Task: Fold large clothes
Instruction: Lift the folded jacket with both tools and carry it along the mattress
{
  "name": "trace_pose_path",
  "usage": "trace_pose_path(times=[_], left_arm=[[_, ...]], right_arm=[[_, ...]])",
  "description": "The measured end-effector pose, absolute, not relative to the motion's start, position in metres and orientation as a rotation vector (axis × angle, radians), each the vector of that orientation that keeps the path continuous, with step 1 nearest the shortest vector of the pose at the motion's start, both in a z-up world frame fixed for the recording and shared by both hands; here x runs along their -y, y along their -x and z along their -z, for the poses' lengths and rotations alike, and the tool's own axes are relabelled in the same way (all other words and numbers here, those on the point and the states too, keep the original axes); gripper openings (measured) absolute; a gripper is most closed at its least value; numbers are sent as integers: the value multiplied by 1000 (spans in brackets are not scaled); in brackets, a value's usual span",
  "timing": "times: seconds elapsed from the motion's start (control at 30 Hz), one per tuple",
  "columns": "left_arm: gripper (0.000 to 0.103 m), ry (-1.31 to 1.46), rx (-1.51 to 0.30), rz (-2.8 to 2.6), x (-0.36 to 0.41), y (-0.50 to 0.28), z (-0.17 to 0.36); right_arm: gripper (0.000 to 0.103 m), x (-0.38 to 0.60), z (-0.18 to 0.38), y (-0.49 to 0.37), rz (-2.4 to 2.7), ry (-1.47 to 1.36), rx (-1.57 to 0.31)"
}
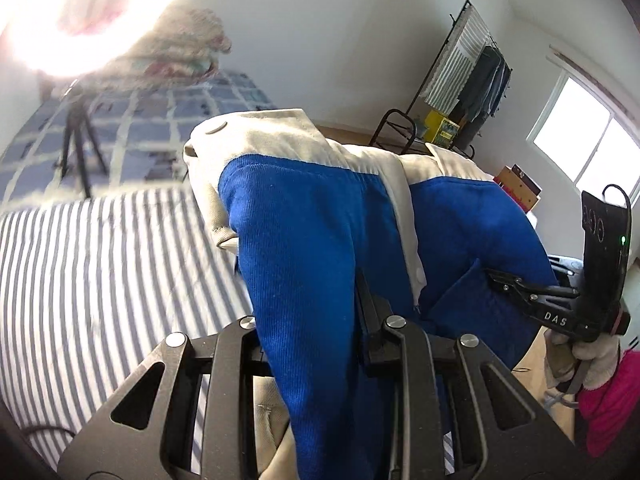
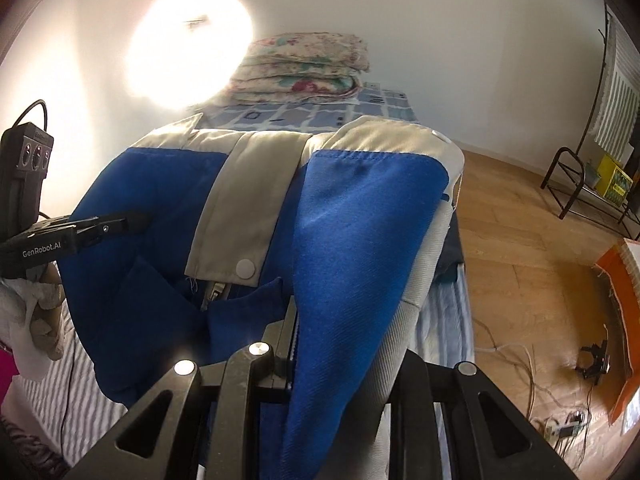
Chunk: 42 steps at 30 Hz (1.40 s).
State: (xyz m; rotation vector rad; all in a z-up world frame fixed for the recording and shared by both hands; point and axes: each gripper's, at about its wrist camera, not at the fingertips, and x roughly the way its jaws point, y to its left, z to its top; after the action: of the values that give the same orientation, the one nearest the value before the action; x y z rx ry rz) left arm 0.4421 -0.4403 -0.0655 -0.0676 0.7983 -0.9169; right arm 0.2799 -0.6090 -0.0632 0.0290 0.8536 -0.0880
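Two grippers of mine hold one blue and beige jacket lifted above the striped bed, and the cloth fills most of both views.

At ten o'clock in the left view lies a blue checked blanket, with a black tripod standing before it. A folded floral quilt sits at twelve o'clock in the right view, beside a strong glare on the wall. At two o'clock in the left view a clothes rack carries a striped cloth and dark garments, with a yellow box low beside it and a bright window further right. Wooden floor spreads from three to five o'clock in the right view, strewn with cables, and an orange board leans at the far right.

Nothing blocks either tool except the jacket itself, which drapes over both sets of fingers and hides the bed edge.

My left gripper points downward, its jaws nearly closed and pinching a blue fold. My right gripper tilts down more steeply, jaws likewise narrow, clamping blue cloth with beige lining. Each tool shows in the other's view, held in a gloved hand, with a pink sleeve at four o'clock.
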Motion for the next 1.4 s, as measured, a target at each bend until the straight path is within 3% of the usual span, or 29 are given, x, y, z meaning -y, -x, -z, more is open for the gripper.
trace_pose_path(times=[0.13, 0.67, 1.07, 1.27, 1.33, 1.4], left_arm=[[25, 28, -726, 917, 477, -469, 64], [24, 85, -726, 917, 557, -581, 75], [24, 148, -843, 927, 573, -639, 131], [25, 126, -843, 919, 575, -637, 136], [25, 105, -840, 909, 577, -635, 136], [26, 90, -843, 903, 579, -634, 137]], right_arm=[[21, 637, 67, -320, 123, -53, -830], [20, 724, 75, -453, 105, -60, -802], [21, 793, 138, -499, -15, -278, -811], [25, 807, 152, -493, -31, -348, -816], [34, 809, 155, -495, -4, -352, -825], [37, 813, 157, -496, 32, -381, -828]])
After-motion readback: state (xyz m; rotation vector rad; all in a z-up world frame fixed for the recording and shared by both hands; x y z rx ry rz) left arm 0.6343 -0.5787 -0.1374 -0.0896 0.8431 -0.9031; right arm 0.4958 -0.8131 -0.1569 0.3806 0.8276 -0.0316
